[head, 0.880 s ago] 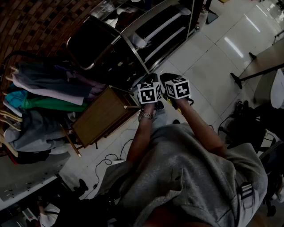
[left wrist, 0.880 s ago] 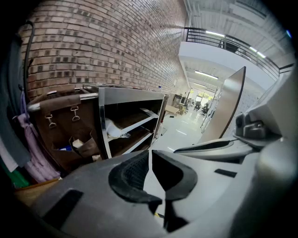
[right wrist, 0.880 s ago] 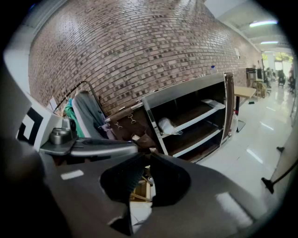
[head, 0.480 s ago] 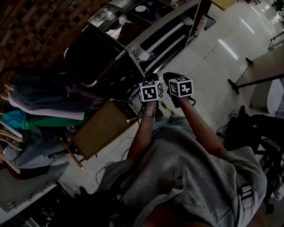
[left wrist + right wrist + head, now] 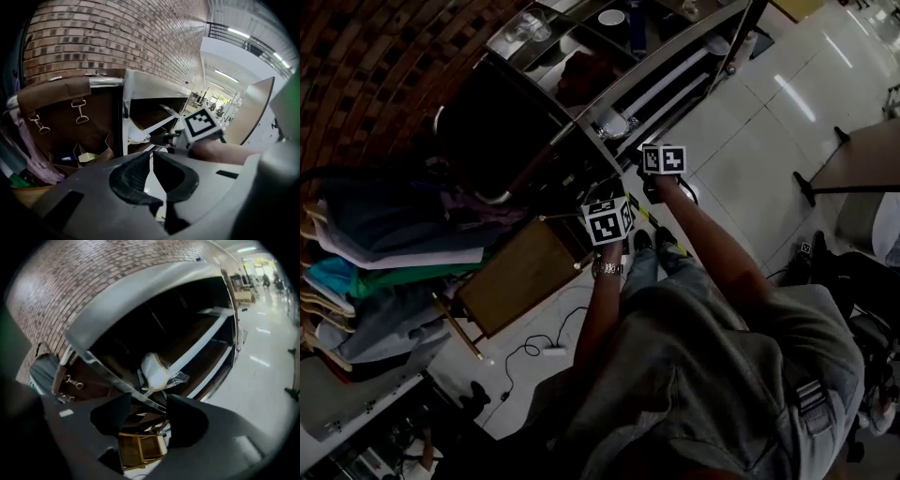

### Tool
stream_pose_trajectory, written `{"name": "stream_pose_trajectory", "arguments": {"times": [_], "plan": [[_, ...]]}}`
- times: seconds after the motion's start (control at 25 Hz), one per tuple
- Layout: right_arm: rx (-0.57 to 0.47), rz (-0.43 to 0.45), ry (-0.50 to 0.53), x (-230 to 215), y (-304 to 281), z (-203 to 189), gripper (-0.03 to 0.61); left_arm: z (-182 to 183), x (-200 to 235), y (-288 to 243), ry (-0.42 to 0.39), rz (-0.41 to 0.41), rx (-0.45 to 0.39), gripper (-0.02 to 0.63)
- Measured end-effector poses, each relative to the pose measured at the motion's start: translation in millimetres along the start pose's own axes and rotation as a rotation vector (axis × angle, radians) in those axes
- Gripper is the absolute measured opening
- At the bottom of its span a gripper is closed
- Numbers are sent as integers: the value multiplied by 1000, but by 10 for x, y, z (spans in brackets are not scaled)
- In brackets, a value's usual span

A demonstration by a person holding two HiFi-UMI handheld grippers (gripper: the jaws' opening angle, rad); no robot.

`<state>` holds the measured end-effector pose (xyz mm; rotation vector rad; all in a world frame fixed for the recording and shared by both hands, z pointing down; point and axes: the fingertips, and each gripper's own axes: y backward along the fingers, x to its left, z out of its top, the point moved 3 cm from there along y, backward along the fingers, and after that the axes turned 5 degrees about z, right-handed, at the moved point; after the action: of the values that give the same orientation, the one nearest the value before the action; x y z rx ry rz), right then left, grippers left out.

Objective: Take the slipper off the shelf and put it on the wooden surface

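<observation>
The slipper (image 5: 153, 371) is white and sits in clear plastic on a dark shelf of the metal-framed rack (image 5: 670, 56). In the right gripper view it lies just beyond my right gripper (image 5: 146, 417), whose jaws are open and empty, a metal shelf rail crossing in front of them. My left gripper (image 5: 152, 169) is held lower and further back with its jaws shut and nothing in them. It looks at the same slipper (image 5: 135, 136) and at the right gripper's marker cube (image 5: 202, 123). The wooden surface (image 5: 517, 274) is a small stool top below the left gripper.
Clothes on hangers (image 5: 384, 253) crowd the left side beside a brick wall (image 5: 366, 66). A brown bag with metal clasps (image 5: 61, 117) hangs next to the rack. Cables (image 5: 534, 349) lie on the white tiled floor. A table leg (image 5: 834, 183) stands to the right.
The right gripper has moved forward toward the shelf, away from the left one. The left gripper has dropped back toward the wooden stool. Earlier the two cubes were side by side.
</observation>
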<state>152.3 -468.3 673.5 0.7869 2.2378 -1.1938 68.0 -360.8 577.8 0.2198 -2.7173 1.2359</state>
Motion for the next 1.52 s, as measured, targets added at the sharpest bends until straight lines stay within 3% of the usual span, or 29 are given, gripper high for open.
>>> {"name": "stream_pose_trajectory", "arguments": {"times": [0.08,0.24,0.32,0.36,0.48,0.6,0.72,0.84,0.96,1.24,1.52], "plan": [[-7,-3,-121,-209,-358,54,273,-103,102,-7,17,35,20,25],[-83,-44,-394,-573,-896,206,375,-331,232,-88,-30,114,75,25],[-128,-50,-533,-688,-1115,223,387,-427,265,-125,-11,112,100,25],[-155,-44,-587,-726,-1201,234,373,-456,277,-137,1,108,109,25],[-231,12,-649,-733,-1299,309,129,-485,296,-150,21,101,110,25],[-210,17,-552,-614,-1156,378,91,-463,304,-162,27,103,105,25],[-186,-2,-374,-448,-747,487,67,-327,254,-189,17,107,88,25],[-196,-79,-110,-300,27,552,60,-101,85,-216,14,82,43,25],[-227,-184,55,-236,855,433,58,114,-140,-226,-6,64,-8,25],[-197,-273,119,-455,1629,55,58,145,-728,-142,-68,36,-35,25],[-130,-244,168,-194,1810,-317,58,-284,-716,212,-31,62,-24,25]]}}
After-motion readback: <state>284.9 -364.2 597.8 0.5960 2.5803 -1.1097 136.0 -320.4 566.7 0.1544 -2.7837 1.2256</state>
